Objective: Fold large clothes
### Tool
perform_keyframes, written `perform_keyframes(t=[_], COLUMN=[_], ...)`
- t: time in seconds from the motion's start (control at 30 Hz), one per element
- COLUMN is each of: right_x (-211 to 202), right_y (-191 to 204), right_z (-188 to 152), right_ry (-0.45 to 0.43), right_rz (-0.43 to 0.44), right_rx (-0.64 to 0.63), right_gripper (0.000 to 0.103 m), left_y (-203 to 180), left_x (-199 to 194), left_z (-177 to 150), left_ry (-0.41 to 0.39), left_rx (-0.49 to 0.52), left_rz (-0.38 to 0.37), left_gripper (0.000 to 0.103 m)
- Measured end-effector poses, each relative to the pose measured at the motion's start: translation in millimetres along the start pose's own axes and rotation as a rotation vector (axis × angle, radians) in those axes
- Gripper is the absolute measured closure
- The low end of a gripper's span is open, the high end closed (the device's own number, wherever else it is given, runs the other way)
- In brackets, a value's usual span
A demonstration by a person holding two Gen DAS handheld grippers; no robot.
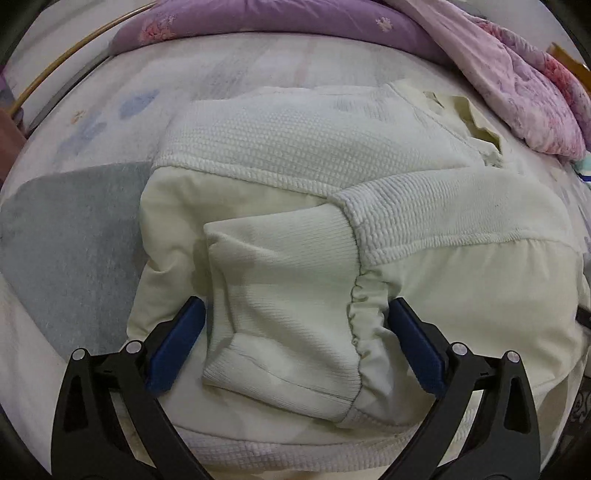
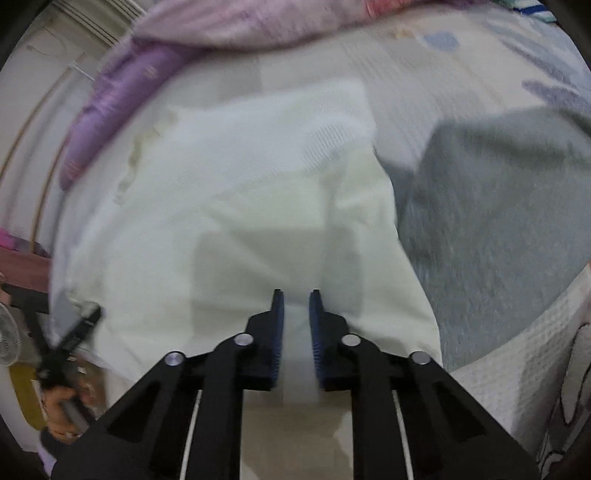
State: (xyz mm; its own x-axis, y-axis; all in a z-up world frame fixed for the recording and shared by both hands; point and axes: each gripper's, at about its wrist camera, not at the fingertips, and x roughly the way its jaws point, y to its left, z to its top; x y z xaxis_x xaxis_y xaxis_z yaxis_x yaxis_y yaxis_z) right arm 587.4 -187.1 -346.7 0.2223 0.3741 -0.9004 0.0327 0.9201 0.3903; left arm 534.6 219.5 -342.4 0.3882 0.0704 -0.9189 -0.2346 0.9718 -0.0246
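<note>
One cream garment (image 1: 295,177), a sweatshirt-like top, lies on the bed (image 1: 92,122) below my two grippers. In the left wrist view its long axis runs from the near edge toward the collar (image 1: 461,110), which points away toward the purple quilt (image 1: 258,18) at the head of the bed. The garment combines three textures: a waffle knit across the shoulders, smooth plain panels below it, and fine ribbing at the cuff (image 1: 280,325). One sleeve is folded across the body of the garment, its ribbed cuff ending in a gathered seam.

My left gripper (image 1: 295,332) holds its jaws wide apart, one blue pad on each side of the cuff; the pads do not press on it. My right gripper (image 2: 296,314) has its jaws drawn close together, with pale cloth of the garment filling the narrow gap between the two blue ribbed pads; this view is blurred, so the weave there cannot be read.

Beside the garment lies one grey fleecy patch (image 2: 498,221) of the bedcover. A second pink quilt (image 1: 524,81) is bunched beyond the collar.
</note>
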Motion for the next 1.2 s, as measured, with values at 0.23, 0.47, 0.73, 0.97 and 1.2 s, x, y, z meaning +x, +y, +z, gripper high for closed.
perform_keyframes(t=[0.23, 0.47, 0.73, 0.97, 1.2], right_x=[21, -26, -16, 3, -30], right_y=[-6, 13, -14, -37, -50], right_z=[-1, 21, 58, 64, 114], right_ry=[0.000, -0.066, -0.029, 0.048, -0.094], right_rz=[-0.034, 0.047, -0.013, 0.043, 0.077], right_rx=[0.037, -0.060, -0.021, 0.059, 0.109], right_gripper=[0.103, 0.097, 0.097, 0.095, 0.068], left_y=[7, 15, 72, 122, 143], left_x=[8, -13, -52, -15, 12], left_z=[0, 7, 54, 87, 114], left_ry=[-0.025, 0.025, -0.055, 0.042, 0.055], left_rx=[-0.003, 0.095, -0.100, -0.270, -0.355], left_rz=[-0.005, -0.063, -0.247, -0.210, -0.201], left_gripper=[0.004, 0.004, 0.004, 0.004, 0.004])
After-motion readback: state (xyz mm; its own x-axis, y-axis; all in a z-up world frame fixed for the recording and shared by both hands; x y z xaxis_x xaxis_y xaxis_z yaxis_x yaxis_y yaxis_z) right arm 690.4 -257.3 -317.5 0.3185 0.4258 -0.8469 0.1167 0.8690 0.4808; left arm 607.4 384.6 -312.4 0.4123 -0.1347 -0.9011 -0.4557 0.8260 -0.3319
